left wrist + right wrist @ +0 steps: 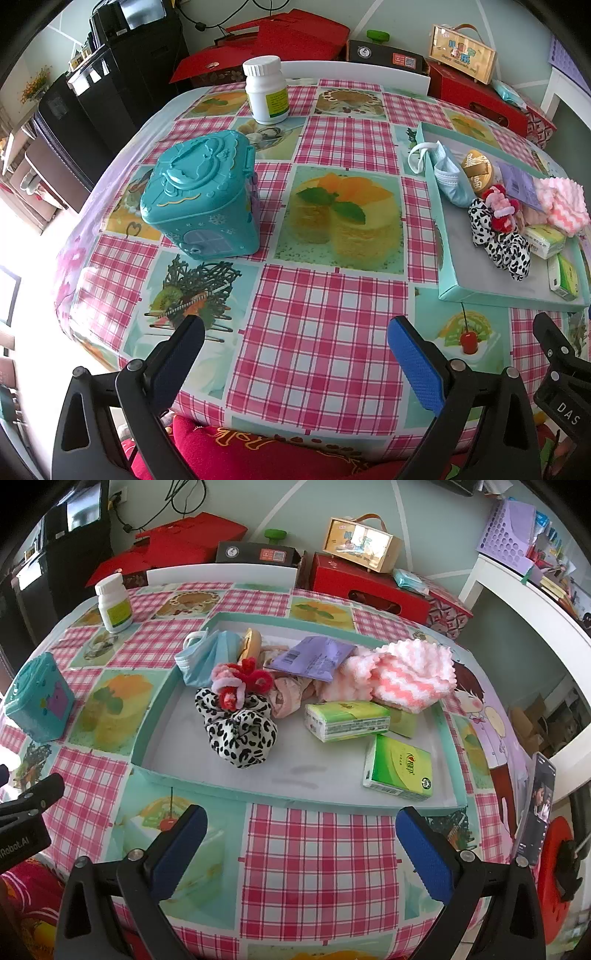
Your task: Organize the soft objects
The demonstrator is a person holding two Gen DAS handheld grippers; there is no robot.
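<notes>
Both grippers (295,354) (301,836) spread empty, near edge; soft objects (236,731) already heaped in tray (155,738), so early or finished alike.

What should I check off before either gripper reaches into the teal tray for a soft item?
1. Left gripper open and empty: ok.
2. Right gripper open and empty: ok.
3. Shallow teal cardboard tray flat on the checked tablecloth: ok.
4. Black-and-white spotted fabric scrunchie reachable from above: ok.
5. Pink-and-white knitted cloth free of overlap: not ok, it rests on a green tissue pack.
6. Teal plastic house-shaped box openable: cannot tell.
</notes>
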